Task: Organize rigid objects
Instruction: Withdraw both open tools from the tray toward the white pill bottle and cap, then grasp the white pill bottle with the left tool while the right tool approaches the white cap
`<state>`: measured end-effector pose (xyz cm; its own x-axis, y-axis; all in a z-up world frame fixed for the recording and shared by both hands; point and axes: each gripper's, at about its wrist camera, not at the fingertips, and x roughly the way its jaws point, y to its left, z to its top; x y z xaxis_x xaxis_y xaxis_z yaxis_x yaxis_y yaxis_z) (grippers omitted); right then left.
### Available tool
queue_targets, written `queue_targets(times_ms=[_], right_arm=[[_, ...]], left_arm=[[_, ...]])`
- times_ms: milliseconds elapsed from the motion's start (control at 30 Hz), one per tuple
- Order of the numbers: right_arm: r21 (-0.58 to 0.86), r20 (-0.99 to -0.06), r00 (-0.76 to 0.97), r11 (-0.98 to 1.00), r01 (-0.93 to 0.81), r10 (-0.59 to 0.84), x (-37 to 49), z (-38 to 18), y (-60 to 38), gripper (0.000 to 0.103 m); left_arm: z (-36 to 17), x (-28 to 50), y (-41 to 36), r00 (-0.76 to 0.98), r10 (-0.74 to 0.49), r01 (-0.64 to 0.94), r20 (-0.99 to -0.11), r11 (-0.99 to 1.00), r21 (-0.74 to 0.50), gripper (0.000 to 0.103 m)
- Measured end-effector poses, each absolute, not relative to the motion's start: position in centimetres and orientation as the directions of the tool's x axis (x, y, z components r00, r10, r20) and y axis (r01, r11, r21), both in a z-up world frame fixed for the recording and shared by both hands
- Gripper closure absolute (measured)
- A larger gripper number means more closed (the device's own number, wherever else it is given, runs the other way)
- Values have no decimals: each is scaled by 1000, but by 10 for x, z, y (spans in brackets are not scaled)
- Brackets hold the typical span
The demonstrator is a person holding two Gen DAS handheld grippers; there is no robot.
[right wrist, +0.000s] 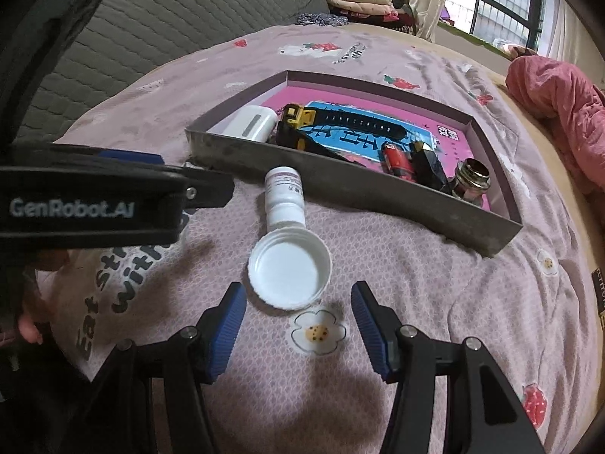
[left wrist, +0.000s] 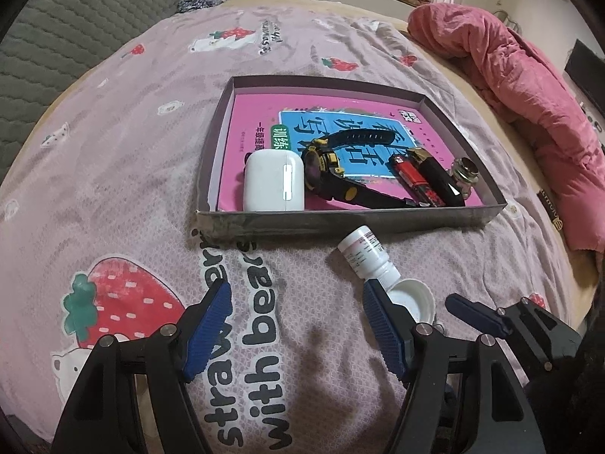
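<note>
A small white pill bottle lies on its side on the bedspread, just in front of the tray, with its neck open. Its white cap lies inside-up at the mouth of the bottle. My right gripper is open, and the cap's near edge sits between its blue fingertips without touching the pads. My left gripper is open over bare bedspread; its right finger is beside the cap. In the left wrist view the right gripper comes in from the right.
The shallow cardboard tray holds a pink book, a white earbud case, a black and yellow watch, a red lighter, a black tube and a small metal-lidded jar. A pink quilt lies along the bed's right edge.
</note>
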<state>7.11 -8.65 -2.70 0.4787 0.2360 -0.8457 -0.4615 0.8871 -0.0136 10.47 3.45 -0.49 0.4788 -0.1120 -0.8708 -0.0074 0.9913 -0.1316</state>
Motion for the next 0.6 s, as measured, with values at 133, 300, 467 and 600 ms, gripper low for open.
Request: queue_targets(times_ms=[133,300,467,600], right_arm=[[-33,-842,487,878,-477,233,77,-33,-79,46],[-40,-837,497,879,-475,230,84,-39,-80,46],[-23,-832,497,879,-475,247,86,-39,-86,48],[-16,-831,498,885,-465,247,89,-38,-96,50]], left_arm=[[-7,108,32,475,-123,-2,-871,990,-141,30],[-11,111,24,473,-142,13,-869,988,-154,30],[-15,115,13,467,-151,21,-871,987,-159,30],[-17,120,3,461,-160,34,-873,986,-163,30]])
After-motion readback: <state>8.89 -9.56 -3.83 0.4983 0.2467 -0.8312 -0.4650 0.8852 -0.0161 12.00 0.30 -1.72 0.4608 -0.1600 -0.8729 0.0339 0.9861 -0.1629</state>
